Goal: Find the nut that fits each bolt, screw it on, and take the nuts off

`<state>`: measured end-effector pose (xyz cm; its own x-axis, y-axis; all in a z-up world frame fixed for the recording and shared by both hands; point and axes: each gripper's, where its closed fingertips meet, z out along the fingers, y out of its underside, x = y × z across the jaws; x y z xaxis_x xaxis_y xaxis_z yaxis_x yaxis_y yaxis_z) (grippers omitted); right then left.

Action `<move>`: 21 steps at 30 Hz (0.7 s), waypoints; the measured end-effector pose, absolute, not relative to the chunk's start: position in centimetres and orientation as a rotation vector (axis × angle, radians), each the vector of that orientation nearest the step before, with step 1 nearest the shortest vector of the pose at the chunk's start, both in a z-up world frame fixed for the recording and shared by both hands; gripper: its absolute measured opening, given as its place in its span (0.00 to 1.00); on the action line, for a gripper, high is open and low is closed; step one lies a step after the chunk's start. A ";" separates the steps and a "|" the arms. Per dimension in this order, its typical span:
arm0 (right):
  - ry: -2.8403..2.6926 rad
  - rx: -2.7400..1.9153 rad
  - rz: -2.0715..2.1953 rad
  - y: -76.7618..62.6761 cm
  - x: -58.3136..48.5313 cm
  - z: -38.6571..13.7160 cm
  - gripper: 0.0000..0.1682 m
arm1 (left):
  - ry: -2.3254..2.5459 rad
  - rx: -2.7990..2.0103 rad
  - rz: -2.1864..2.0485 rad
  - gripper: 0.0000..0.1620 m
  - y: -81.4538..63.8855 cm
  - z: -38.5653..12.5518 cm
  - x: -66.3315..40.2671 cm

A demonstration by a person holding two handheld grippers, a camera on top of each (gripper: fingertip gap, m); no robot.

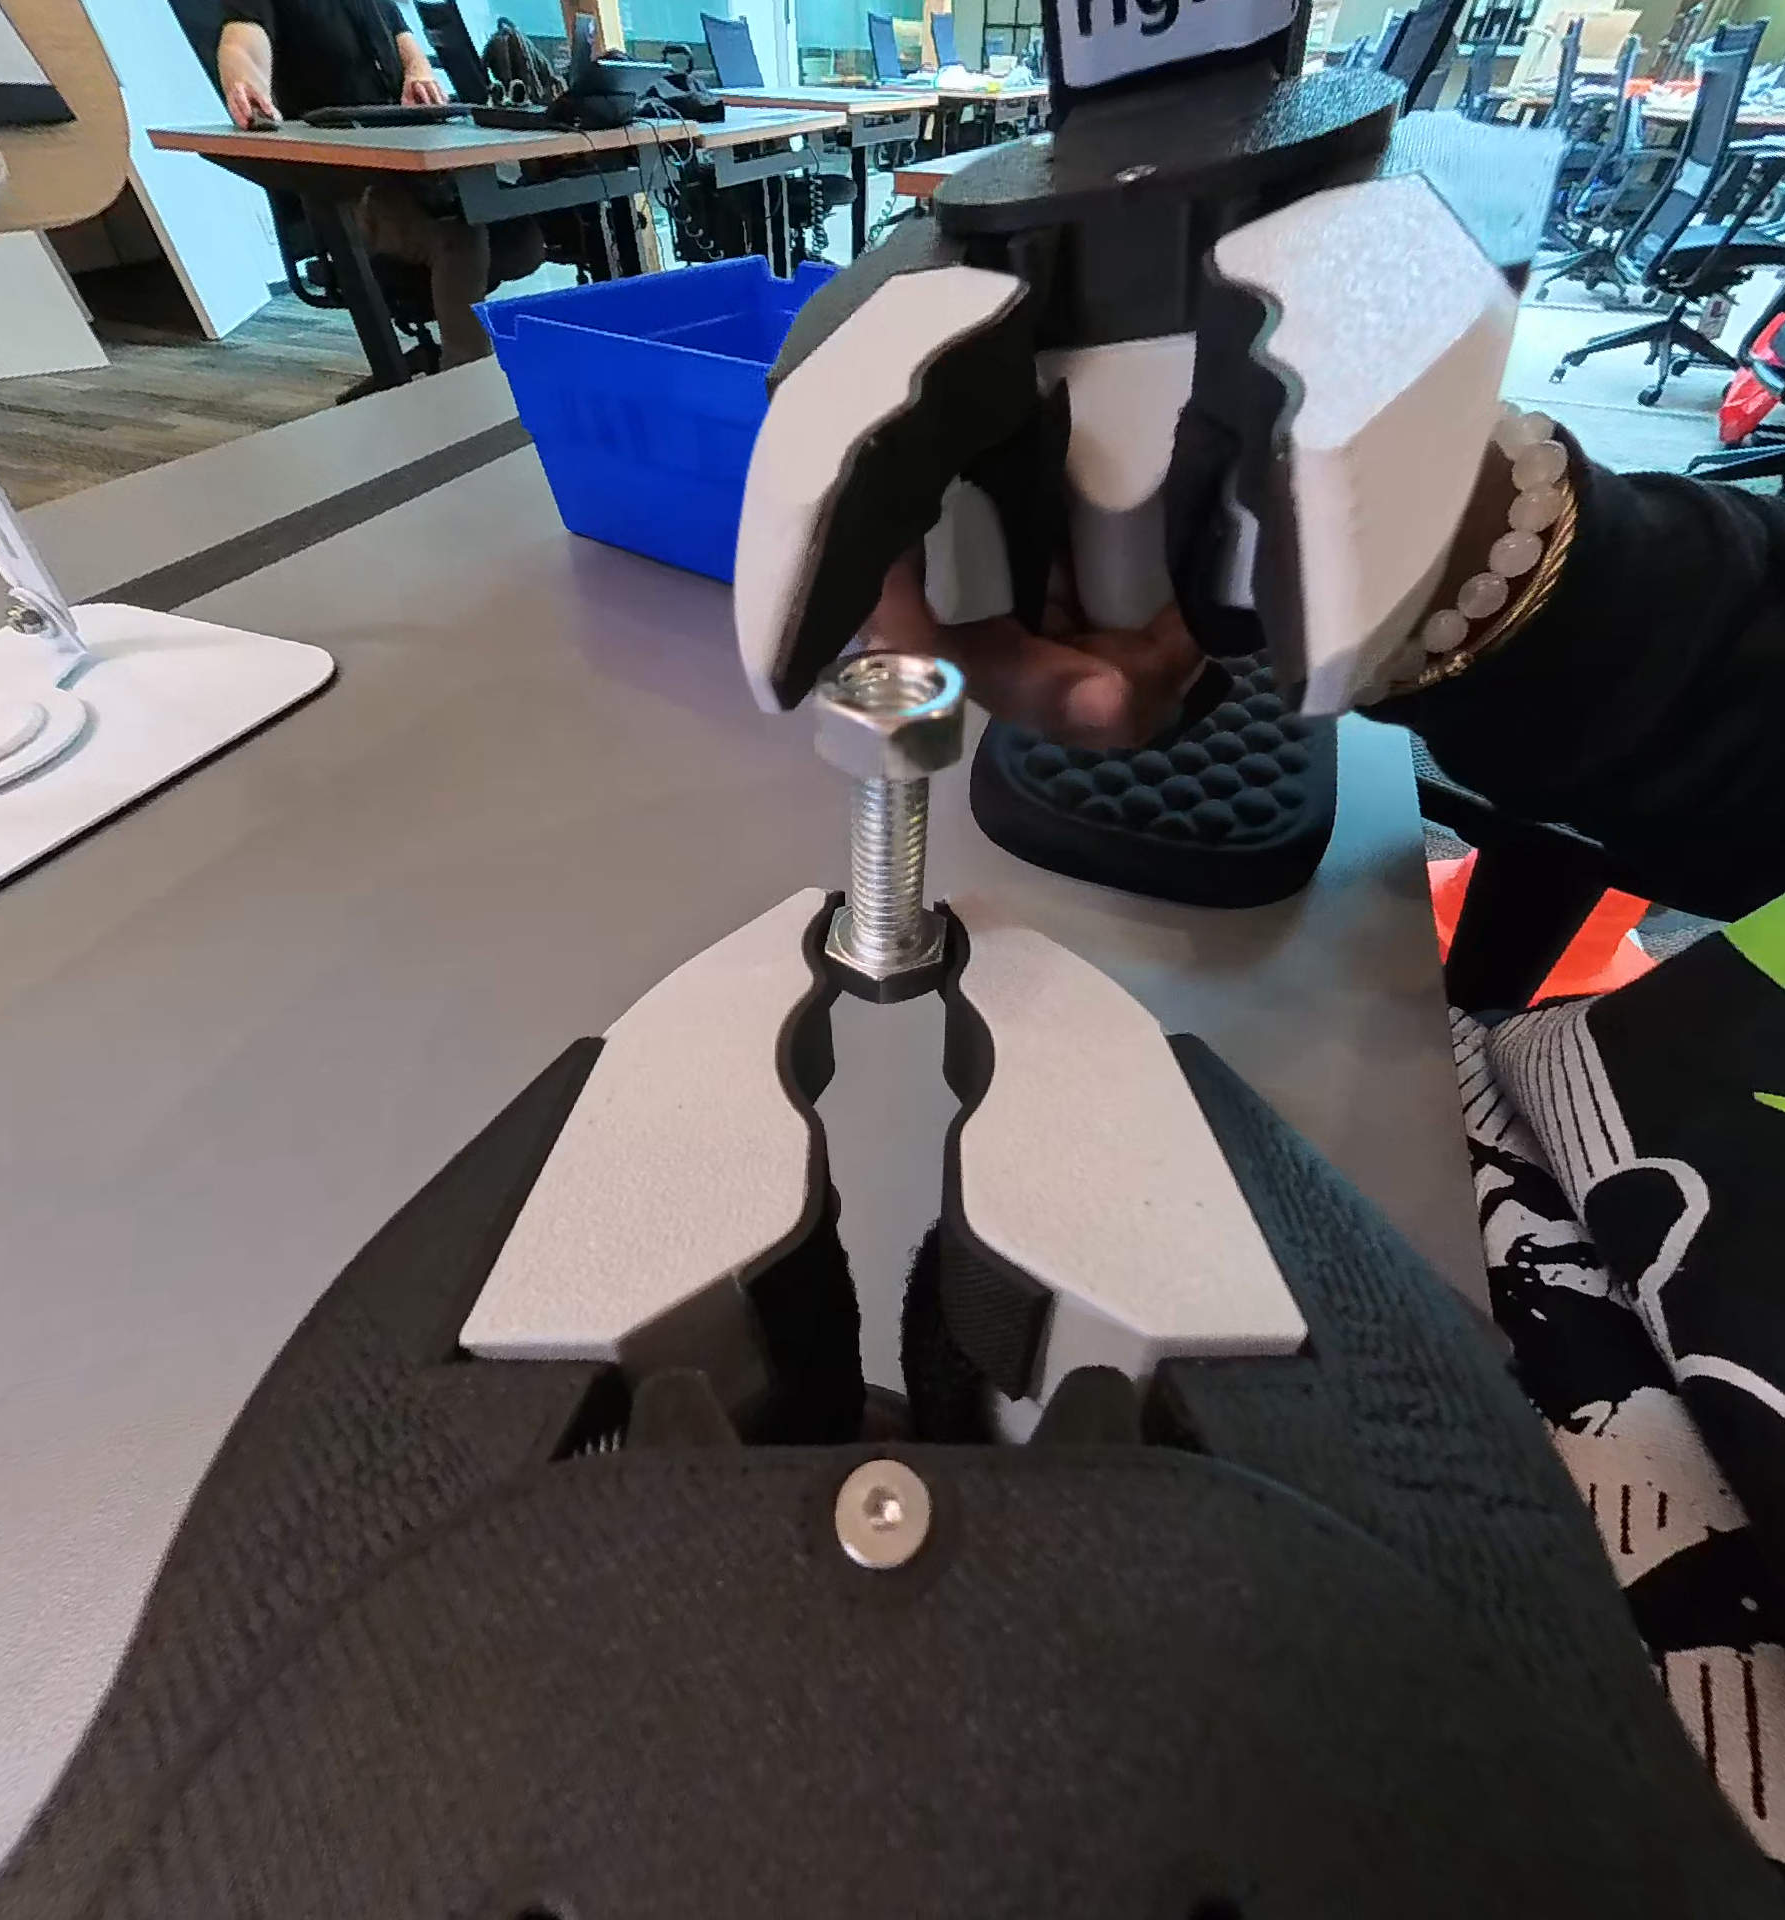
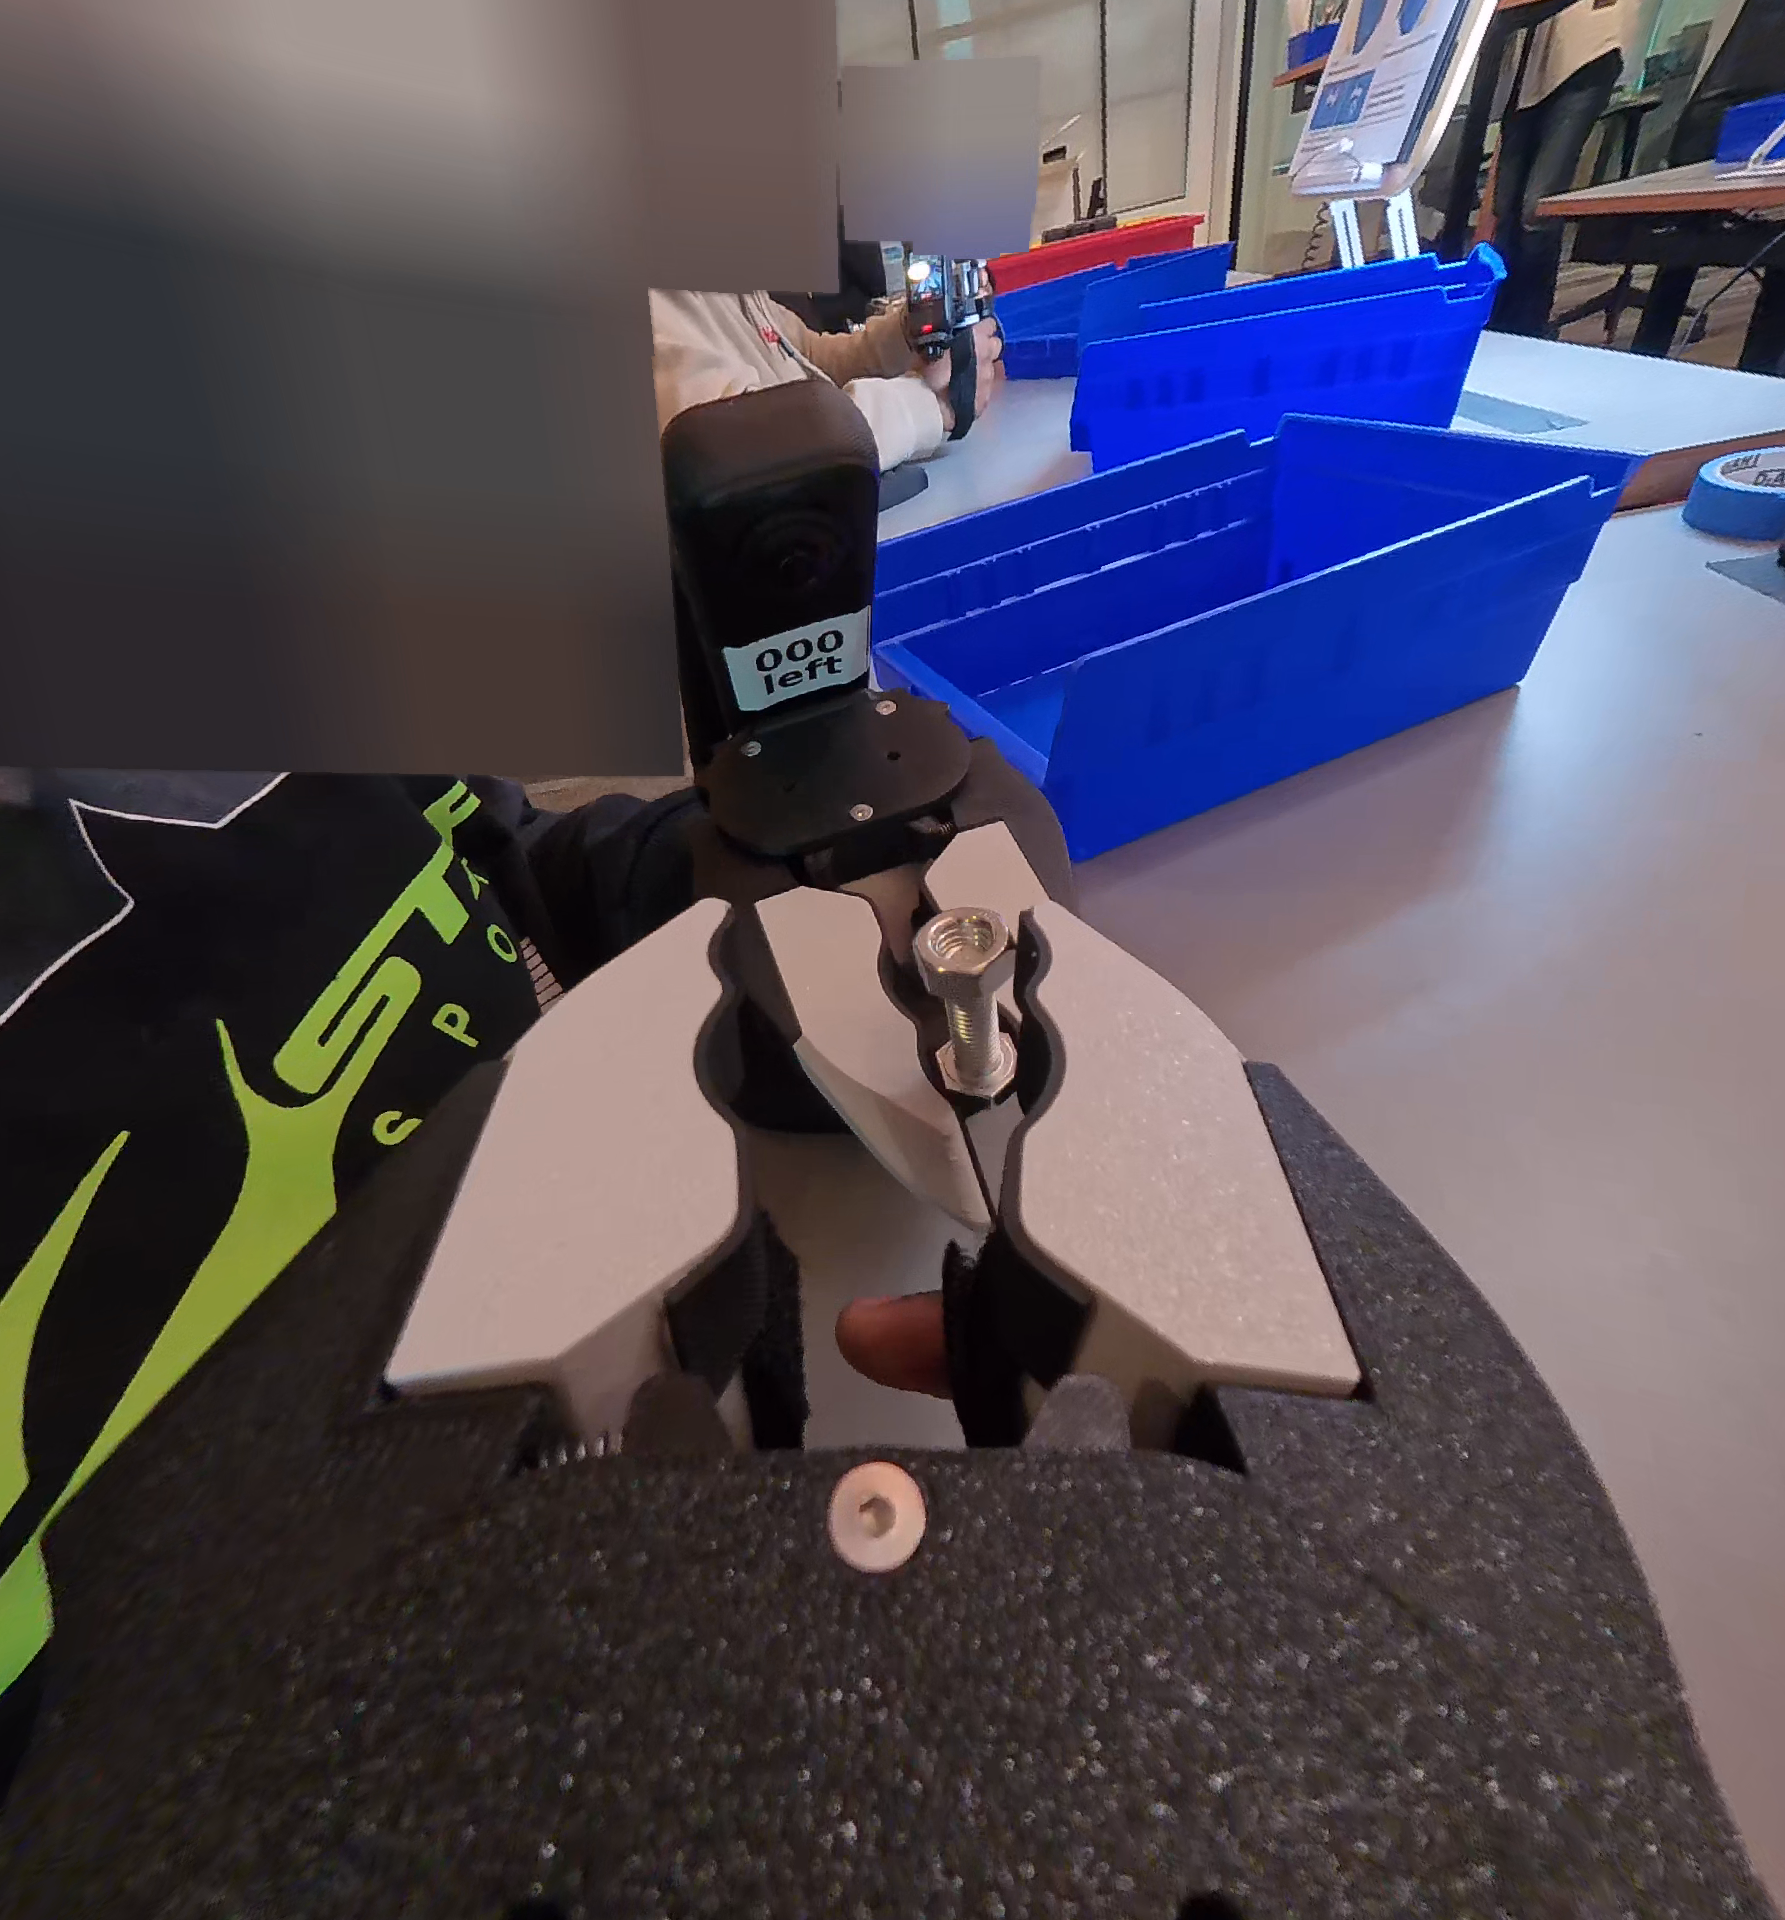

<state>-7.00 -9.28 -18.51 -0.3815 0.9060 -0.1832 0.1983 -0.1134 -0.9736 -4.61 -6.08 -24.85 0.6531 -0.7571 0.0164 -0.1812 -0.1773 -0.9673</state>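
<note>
Left tool [image 1: 888,961] clenched on the bolt [image 1: 886,847] head, holding the shank upright above the tabletop [image 1: 348,935] — this presents the nut [image 1: 890,715], seated at the thread's top end, for turning. Right tool [image 1: 1044,665] spread wide — one fingertip just beside the nut, gripping nothing.

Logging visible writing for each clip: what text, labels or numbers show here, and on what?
I do not copy out writing; these things bear it:
White label on the black camera.
Second white label, cut off at the left wrist view's top edge.
Black shirt: green print.
Blue tape roll: small lettering.
Propped sheet: too small to read.
</note>
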 end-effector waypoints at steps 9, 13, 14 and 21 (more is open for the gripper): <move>-1.543 -1.252 1.529 -8.9 -6.4 -18.5 0.28 | 0.764 -1.710 -0.621 0.10 -6.2 -24.8 -4.6; -1.527 -1.252 1.519 -8.6 -6.8 -18.5 0.29 | 0.768 -1.707 -0.620 0.10 -6.3 -24.8 -4.6; -1.531 -1.250 1.519 -8.6 -7.0 -18.6 0.29 | 0.770 -1.708 -0.621 0.10 -6.3 -24.8 -4.5; -1.556 -1.241 1.508 -9.0 -7.2 -18.8 0.27 | 0.741 -1.705 -0.641 0.10 -6.2 -24.6 -4.8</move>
